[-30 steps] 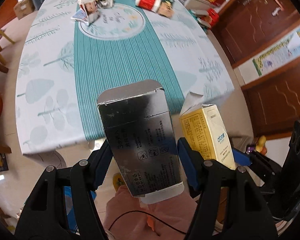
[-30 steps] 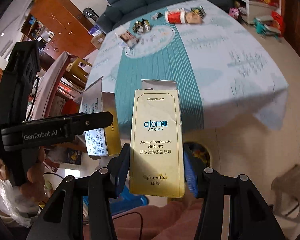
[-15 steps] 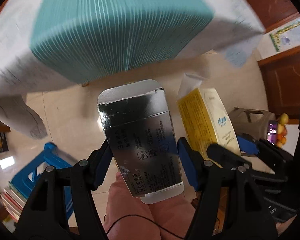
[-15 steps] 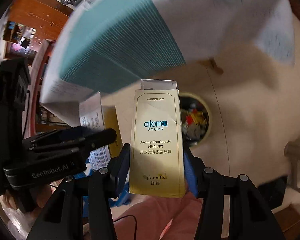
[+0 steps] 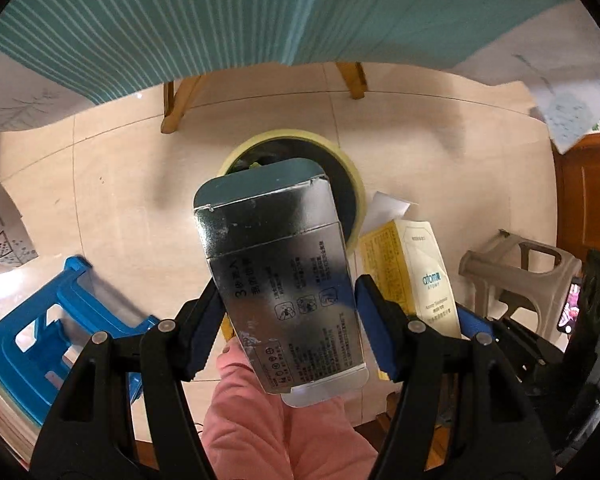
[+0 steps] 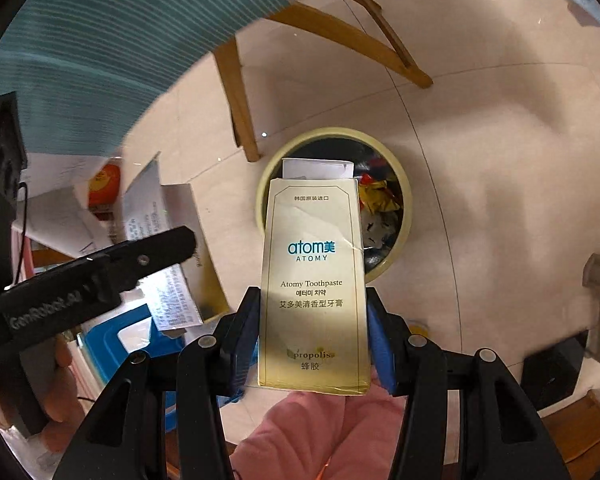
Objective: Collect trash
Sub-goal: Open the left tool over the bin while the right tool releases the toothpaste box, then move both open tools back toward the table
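Left gripper (image 5: 286,320) clamped silver box (image 5: 278,276), right gripper (image 6: 312,344) clamped toothpaste box (image 6: 314,280), both seemingly above the bin (image 6: 404,208) ahead.

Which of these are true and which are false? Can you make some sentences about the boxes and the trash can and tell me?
1. The right gripper is shut on the Atomy toothpaste box. True.
2. The left gripper is empty. False: it is shut on a silver box.
3. The round trash can already has wrappers in it. True.
4. The trash can stands on the table. False: it stands on the tiled floor, below the teal tablecloth.
5. A blue plastic stool stands on the floor. True.
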A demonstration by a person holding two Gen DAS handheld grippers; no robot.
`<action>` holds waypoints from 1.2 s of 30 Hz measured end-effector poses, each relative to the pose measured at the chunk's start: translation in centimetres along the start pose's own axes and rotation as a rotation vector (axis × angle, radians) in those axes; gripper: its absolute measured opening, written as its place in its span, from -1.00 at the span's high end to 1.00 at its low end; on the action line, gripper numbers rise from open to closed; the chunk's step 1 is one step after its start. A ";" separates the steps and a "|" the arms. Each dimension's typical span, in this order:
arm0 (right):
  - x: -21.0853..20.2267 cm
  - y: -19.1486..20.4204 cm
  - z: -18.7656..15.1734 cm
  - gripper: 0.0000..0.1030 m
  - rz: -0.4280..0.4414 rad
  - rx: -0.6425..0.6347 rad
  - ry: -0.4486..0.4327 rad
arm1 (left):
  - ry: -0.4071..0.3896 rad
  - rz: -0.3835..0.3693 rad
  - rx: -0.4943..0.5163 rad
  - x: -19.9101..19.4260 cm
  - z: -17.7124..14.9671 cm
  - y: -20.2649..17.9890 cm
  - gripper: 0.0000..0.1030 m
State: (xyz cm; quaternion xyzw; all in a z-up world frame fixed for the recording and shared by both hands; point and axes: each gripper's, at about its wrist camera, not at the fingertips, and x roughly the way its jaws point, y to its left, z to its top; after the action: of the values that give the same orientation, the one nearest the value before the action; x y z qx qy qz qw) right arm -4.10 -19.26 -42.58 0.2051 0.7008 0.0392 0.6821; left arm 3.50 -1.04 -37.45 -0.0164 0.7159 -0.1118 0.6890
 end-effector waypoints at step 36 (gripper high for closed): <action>1.6 -1.3 3.1 -0.60 -0.028 -0.016 -0.089 | -0.082 0.084 -0.035 1.4 2.5 1.6 -0.59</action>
State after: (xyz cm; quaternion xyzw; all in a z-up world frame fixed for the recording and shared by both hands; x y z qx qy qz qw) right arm -1.39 -20.63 -44.72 0.1915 0.6723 0.0262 0.7146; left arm 6.07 -0.07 -39.22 -0.0029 0.6891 -0.0697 0.7213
